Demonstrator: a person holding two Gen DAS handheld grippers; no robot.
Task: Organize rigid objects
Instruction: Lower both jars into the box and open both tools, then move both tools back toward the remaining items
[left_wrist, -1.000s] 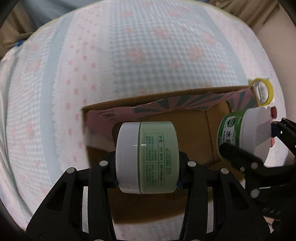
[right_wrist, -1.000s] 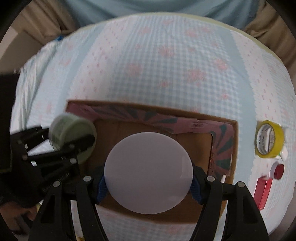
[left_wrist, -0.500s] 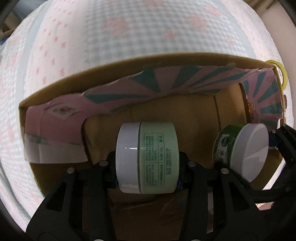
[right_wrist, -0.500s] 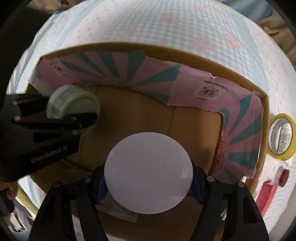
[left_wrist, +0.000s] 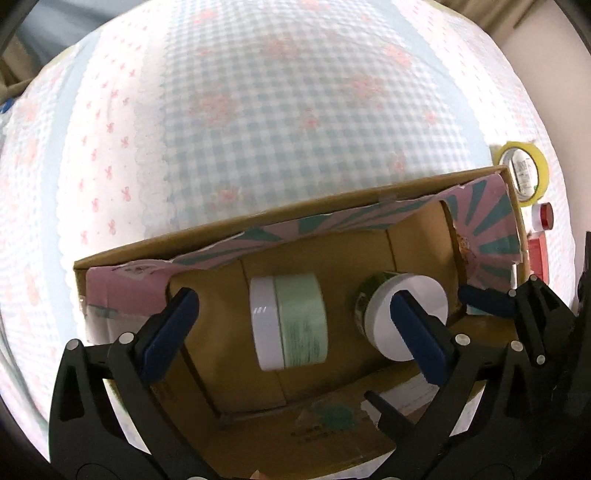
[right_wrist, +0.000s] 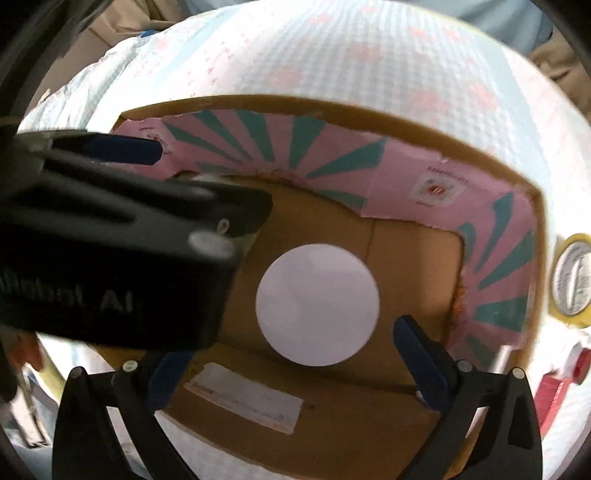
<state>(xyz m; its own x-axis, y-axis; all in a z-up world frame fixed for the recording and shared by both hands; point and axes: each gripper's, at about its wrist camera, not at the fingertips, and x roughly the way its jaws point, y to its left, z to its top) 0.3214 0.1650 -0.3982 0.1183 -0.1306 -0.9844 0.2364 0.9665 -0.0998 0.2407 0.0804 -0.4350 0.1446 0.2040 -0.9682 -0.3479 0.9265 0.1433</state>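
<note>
Now both jars lie inside the cardboard box (left_wrist: 280, 218): the pale green jar (left_wrist: 290, 320) left, the white-lidded jar (right_wrist: 317, 304) right. Left gripper (left_wrist: 295, 332) and right gripper (right_wrist: 295, 354) gape, holding nothing.

You are viewing two jars lying in the box (left_wrist: 258, 435): the left jar (left_wrist: 290, 325) beside the right jar (left_wrist: 404, 319); a tape roll (left_wrist: 522, 177) is sitting outside the box's right wall.
</note>
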